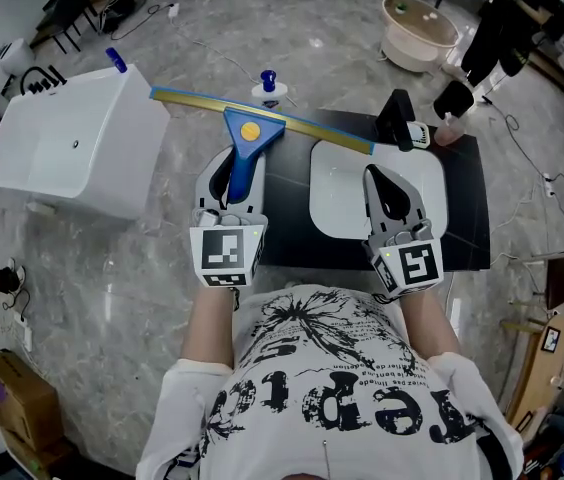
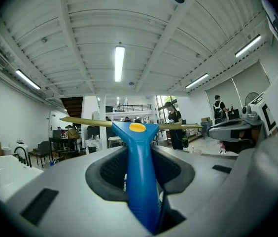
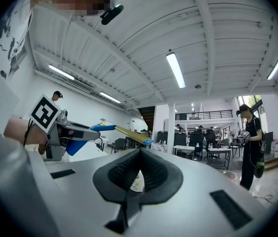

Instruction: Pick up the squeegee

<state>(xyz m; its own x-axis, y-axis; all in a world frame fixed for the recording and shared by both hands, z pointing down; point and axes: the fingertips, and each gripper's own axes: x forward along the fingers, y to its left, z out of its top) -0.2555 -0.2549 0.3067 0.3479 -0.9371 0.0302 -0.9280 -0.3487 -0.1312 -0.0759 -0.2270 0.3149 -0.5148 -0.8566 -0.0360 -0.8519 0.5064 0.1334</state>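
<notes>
My left tongs (image 1: 233,164) grip the squeegee (image 1: 260,140) handle, its long blade lying sideways over the worktop's (image 1: 467,218) far left corner, while my right tongs (image 1: 378,175) are pinched together and empty.

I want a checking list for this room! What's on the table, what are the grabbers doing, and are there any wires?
Surface: black table top, with a white shallow basin on it.
Job's things: blue-handled squeegee with a long yellow blade, its handle between the jaws of the left gripper; it looks lifted.
Clutter: small white bottle with a blue cap, black box and pink bottle, all near the table's far edge.
Grippers: left gripper shut on the squeegee; right gripper shut and empty.
Cables: thin cable on the grey floor.
Surroundings: white boxy sink unit, beige round tub, person in black.
</notes>
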